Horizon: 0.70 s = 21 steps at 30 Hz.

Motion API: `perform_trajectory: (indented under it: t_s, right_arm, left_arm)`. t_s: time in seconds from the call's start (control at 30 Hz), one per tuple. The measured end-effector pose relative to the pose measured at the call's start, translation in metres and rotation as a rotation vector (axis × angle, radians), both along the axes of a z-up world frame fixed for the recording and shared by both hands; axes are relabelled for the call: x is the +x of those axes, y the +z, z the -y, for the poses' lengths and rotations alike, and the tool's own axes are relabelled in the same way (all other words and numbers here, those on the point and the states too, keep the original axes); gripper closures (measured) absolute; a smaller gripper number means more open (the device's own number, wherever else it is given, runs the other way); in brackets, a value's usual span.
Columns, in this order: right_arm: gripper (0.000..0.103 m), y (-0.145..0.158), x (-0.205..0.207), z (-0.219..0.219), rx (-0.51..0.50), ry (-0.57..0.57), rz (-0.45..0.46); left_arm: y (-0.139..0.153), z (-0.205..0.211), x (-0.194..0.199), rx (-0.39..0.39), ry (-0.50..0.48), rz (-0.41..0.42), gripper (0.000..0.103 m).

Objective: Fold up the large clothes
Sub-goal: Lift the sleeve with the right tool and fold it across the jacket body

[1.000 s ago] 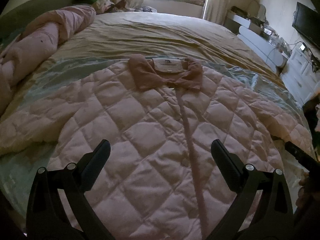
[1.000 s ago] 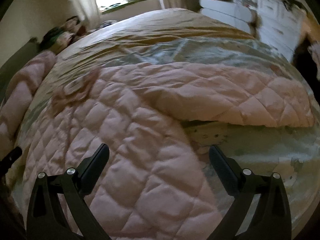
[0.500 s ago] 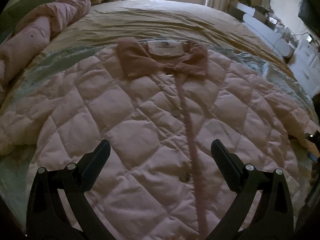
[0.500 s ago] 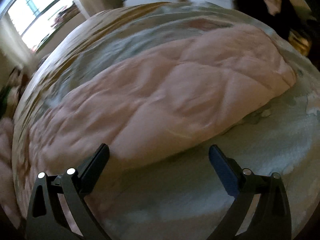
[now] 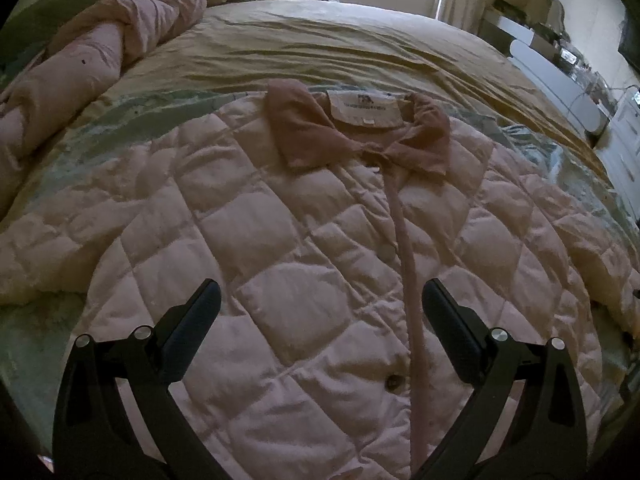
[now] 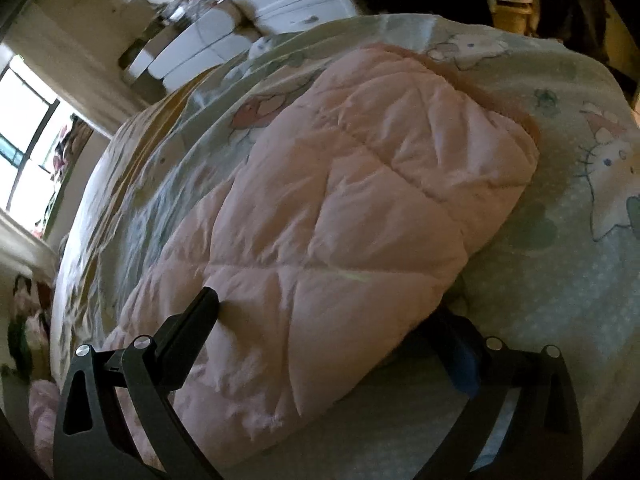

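Left gripper [image 5: 320, 312] hovers over jacket [image 5: 280, 264] front, jaws wide, holding nothing. Jacket flat on bed [image 5: 340, 52], collar [image 5: 356, 136] far side. Right gripper [image 6: 332, 320] jaws wide, straddling sleeve [image 6: 340, 216], not yet clamped. We see risk: puffy sleeve slips from shallow pinch, or bedsheet [image 6: 560, 280] caught too. Count: one jacket, three buttons visible, two grippers.

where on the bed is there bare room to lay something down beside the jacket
Free: the wrinkled tan sheet beyond the jacket's collar, up to the window end; and the cartoon-print sheet past the sleeve cuff. Crowded: the quilted jacket covers the near middle under the left tongs, and the rolled pink duvet lines the left edge.
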State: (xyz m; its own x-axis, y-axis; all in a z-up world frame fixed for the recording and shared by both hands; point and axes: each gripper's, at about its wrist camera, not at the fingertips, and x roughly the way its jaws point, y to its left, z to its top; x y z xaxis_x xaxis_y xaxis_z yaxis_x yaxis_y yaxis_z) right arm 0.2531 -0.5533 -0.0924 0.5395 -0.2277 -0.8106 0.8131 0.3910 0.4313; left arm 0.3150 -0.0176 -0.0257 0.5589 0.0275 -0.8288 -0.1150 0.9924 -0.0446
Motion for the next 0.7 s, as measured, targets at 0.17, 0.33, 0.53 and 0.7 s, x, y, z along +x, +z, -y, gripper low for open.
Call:
perform_trajectory:
  t_s: [0.17,0.33,0.53,0.7]
  right_arm:
    - [0.049,0.003,0.008,0.017,-0.004,-0.004,0.087]
    - [0.083,0.024,0.025,0.023,-0.036,0.088,0.218]
    - [0.088,0.096,0.048,-0.02,-0.146,0.309,0.382]
    - [0.089,0.159,0.068,-0.083,-0.251,0.488,0.485]
  left_arm:
    - [0.013,-0.004,0.003,-0.026,0.009,0.024,0.009]
    - [0.026,-0.008,0.002,-0.046,0.01,0.041,0.009]
    - [0.047,-0.014,0.0,-0.061,0.014,0.066,0.009]
    - [0.069,-0.024,0.0,-0.09,-0.011,0.088,0.009]
